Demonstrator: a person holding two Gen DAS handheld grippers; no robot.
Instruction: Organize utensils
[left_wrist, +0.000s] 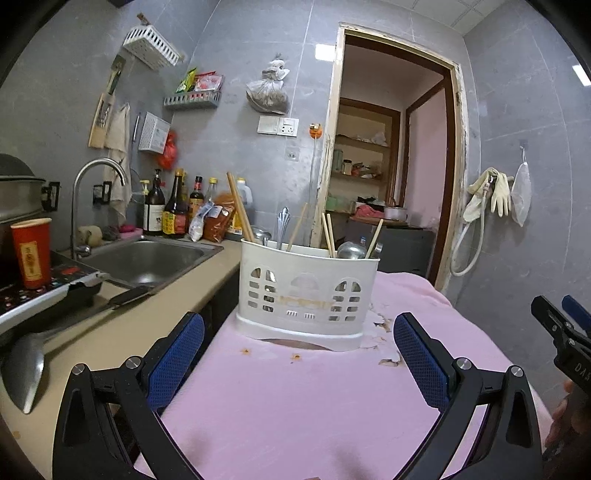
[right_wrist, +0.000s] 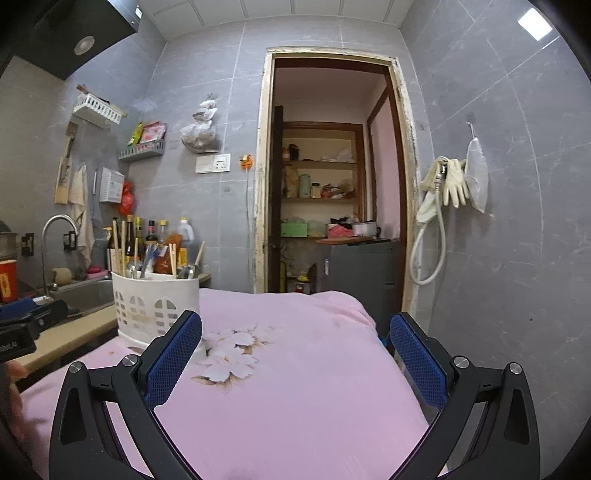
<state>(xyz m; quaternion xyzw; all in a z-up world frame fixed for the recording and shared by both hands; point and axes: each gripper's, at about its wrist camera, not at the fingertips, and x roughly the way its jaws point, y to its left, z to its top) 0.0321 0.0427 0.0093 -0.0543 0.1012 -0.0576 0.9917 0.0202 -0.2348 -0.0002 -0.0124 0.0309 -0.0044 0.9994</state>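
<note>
Pink cloth (left_wrist: 295, 406) w/ utensil caddy (left_wrist: 306, 295); ladle-ish thing (left_wrist: 24, 369) left.

The left gripper (left_wrist: 299, 338) and right gripper (right_wrist: 295, 338) both hang level with blue pads spread wide – empty – side by side, pointing to the far wall.

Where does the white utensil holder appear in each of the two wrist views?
Left wrist view: the white utensil holder stands at the centre, on the pink cloth, straight ahead between the open fingers.
Right wrist view: the holder is at the left, beyond the left finger.
Shared landmark: the doorway behind it.
</note>
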